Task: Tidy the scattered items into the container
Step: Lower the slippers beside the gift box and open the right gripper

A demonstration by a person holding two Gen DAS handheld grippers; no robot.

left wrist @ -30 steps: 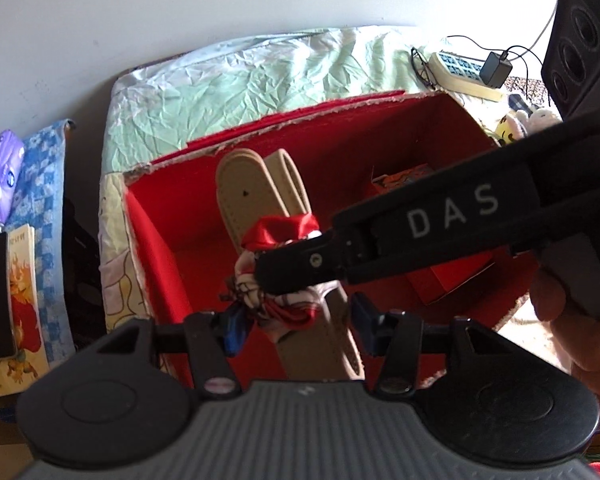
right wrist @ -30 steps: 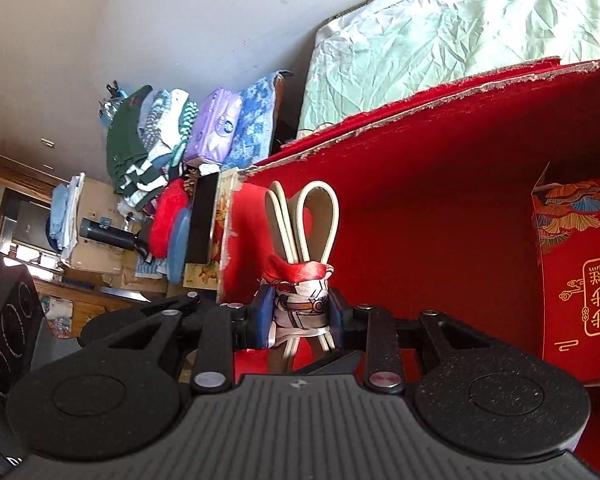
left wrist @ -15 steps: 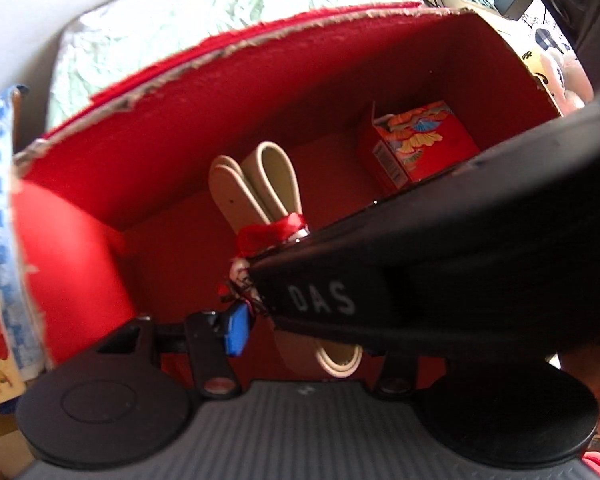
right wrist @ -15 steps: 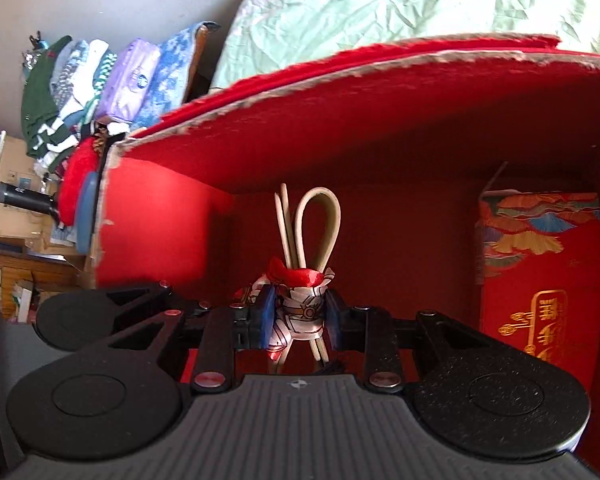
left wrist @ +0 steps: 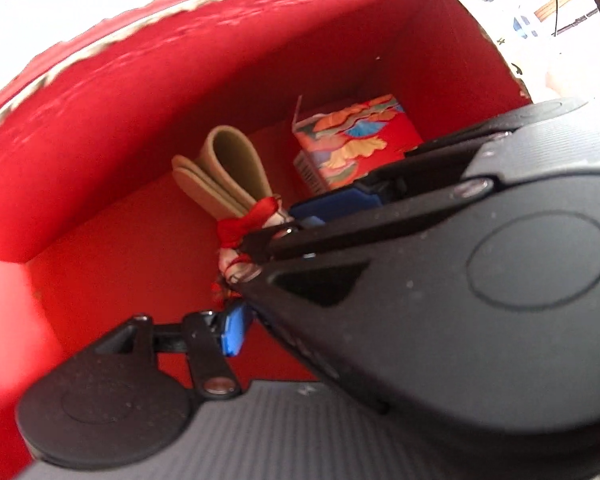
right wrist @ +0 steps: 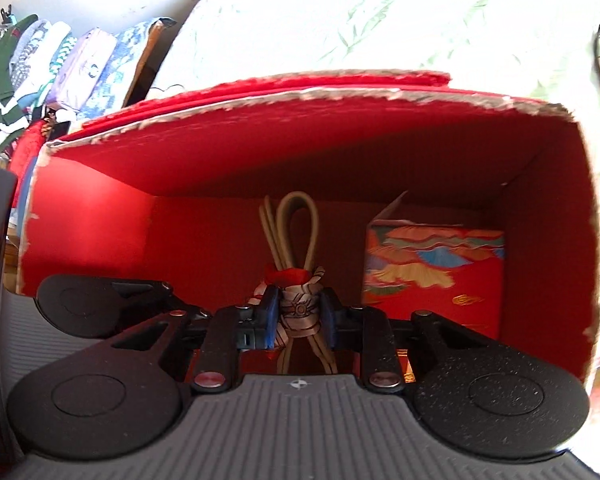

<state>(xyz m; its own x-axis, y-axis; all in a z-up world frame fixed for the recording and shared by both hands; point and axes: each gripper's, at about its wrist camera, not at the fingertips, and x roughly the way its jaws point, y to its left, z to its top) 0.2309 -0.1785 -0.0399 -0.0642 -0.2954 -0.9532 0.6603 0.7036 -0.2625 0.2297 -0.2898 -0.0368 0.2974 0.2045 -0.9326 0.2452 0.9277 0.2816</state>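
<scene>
Container: red cardboard box (right wrist: pixel 228 152), open-topped with a ragged pale rim, lying beneath and around both grippers, which point steeply down into it. Already inside, ahead and to the right of the right gripper (right wrist: pixel 299 316): a red printed carton (right wrist: pixel 432 264), standing against the far corner. Item in hand: a folded tan belt (right wrist: pixel 296 216) bound at the middle with a red-and-white scarf (right wrist: pixel 300 304), its loops reaching forward past the fingertips toward the box floor. Right gripper: jaws closing, the blue pads pressed on either side of the scarf knot, so the bundle is gripped. Left gripper (left wrist: pixel 260 320): jaws about half apart; only one blue finger (left wrist: pixel 232 332) shows, just beside the lower end of the bundle, the other hidden behind the right gripper's body, so whether it touches the bundle cannot be told. Outside the box, beyond the far wall: a pale green crumpled bedspread (right wrist: pixel 380 24); off to the left, a stack of folded clothes (right wrist: pixel 40 64). Progress, as judged: one carton stowed, the belt bundle low inside and nearly delivered but not yet released; whether other items are left outside is not visible.
</scene>
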